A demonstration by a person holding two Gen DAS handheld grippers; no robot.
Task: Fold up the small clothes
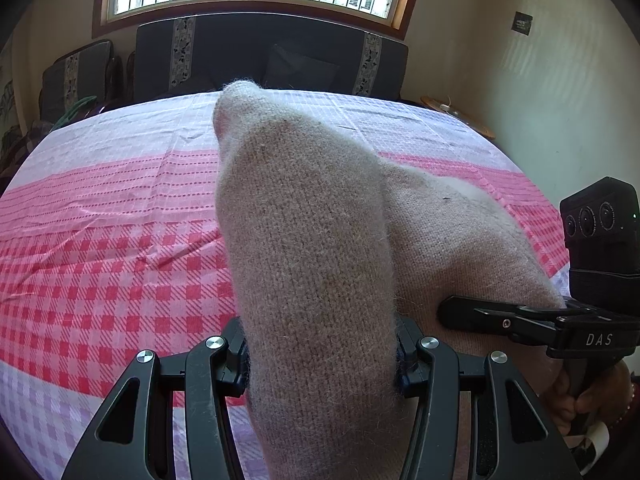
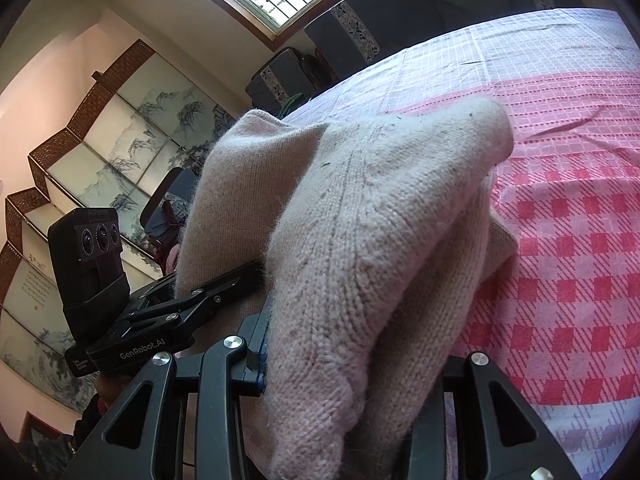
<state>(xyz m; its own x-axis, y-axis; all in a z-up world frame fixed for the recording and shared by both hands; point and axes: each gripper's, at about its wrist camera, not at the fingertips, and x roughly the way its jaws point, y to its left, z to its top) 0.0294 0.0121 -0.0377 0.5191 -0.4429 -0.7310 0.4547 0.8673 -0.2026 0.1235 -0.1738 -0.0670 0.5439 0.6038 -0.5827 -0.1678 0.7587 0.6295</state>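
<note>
Fuzzy beige knit garment (image 1: 312,240) bunched, pinched by left tool (image 1: 320,356) and right tool (image 2: 340,356).

the knit garment (image 1: 312,248) hides both grippers' fingers and pads.

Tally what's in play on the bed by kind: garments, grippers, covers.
Beige fuzzy knit garment: 1, pinched by both grippers
Black two-finger grippers: 2, left gripper and right gripper
Pink, red and lilac checked bed sheet: 1
Total: 4
</note>
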